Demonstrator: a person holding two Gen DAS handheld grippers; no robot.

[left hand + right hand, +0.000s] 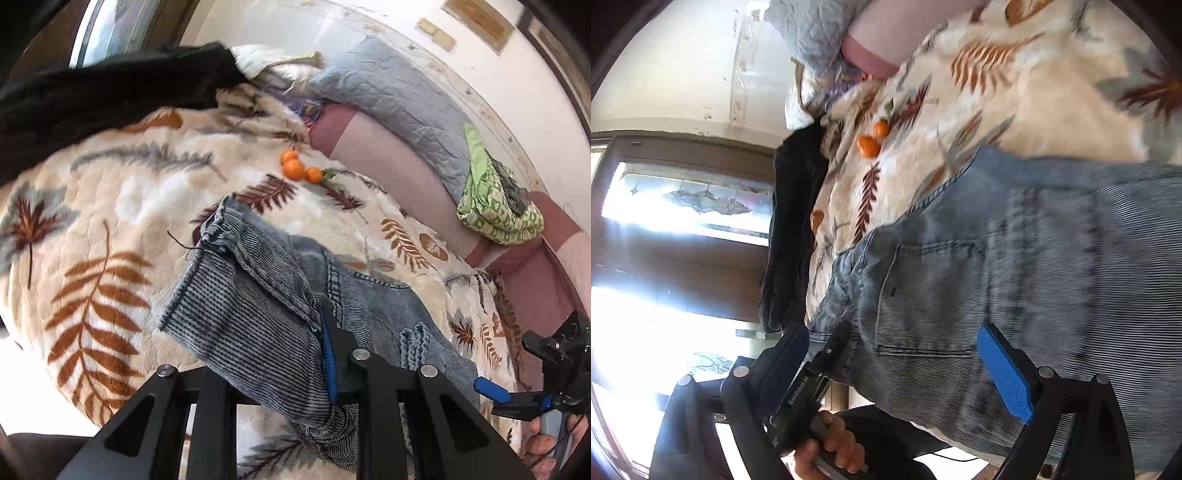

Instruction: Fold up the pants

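a leaf-print blanket (122,206) covers the bed under the blue jeans (258,325), whose hem the left gripper (325,354) has its jaws clamped on, while the right gripper (894,365) holds its jaws apart over the back pocket (934,295), three oranges (297,168) lying well apart.

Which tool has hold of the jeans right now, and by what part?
The left tool is closed on a bunched fold of the jeans beside a leg hem. The right tool is open over the back pocket, holding nothing.
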